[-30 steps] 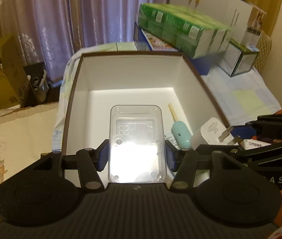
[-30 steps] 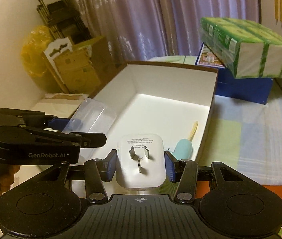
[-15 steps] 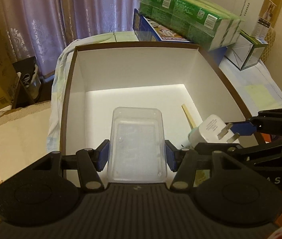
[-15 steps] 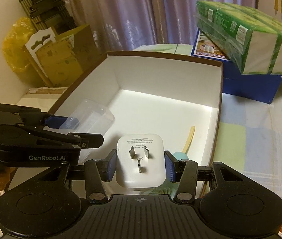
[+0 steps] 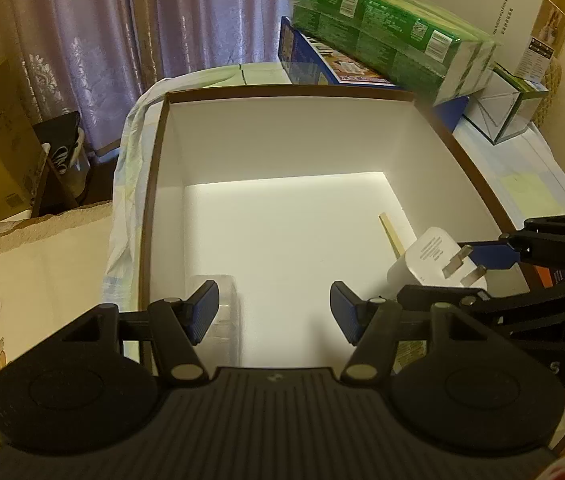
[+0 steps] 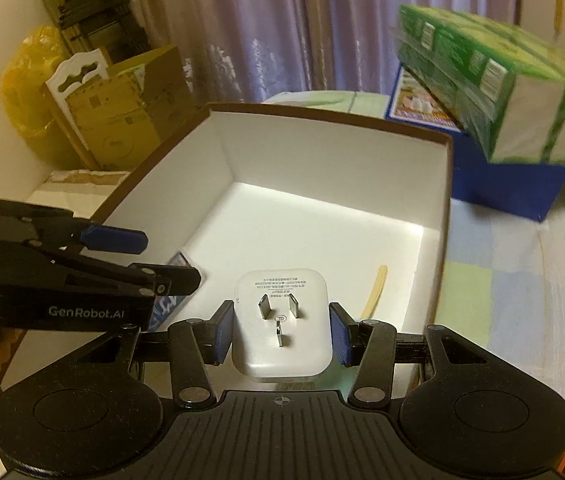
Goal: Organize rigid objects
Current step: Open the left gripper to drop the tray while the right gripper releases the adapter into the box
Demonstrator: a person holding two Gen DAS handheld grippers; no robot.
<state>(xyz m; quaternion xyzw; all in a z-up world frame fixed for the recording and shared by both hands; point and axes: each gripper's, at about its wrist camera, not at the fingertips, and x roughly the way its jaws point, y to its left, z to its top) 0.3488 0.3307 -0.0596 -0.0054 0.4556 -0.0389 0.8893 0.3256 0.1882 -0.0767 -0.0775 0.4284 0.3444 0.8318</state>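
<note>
A white box with a brown rim (image 5: 162, 152) lies open below both grippers. My left gripper (image 5: 273, 314) hangs over its near left corner, and its jaws are opening. The clear plastic case (image 5: 218, 316) lies blurred on the box floor beside the left pad, free of both pads. My right gripper (image 6: 280, 334) is shut on a white plug charger (image 6: 280, 320), prongs facing me, just above the box floor (image 6: 314, 232). The charger (image 5: 434, 258) also shows at the right in the left wrist view. A wooden stick (image 6: 376, 290) lies near the box's right wall.
Green wrapped packs (image 5: 382, 28) rest on a blue box (image 5: 314, 60) behind the white box, with white cartons (image 5: 522, 20) further right. Cardboard boxes (image 6: 122, 108) and a yellow bag (image 6: 22, 80) stand at the left, before purple curtains. A pale checked cloth (image 6: 502, 280) covers the table.
The left jaws have spread and let go of the clear case, which has dropped to the box floor at the left. Both grippers came forward and lower over the box. The charger stays gripped.
</note>
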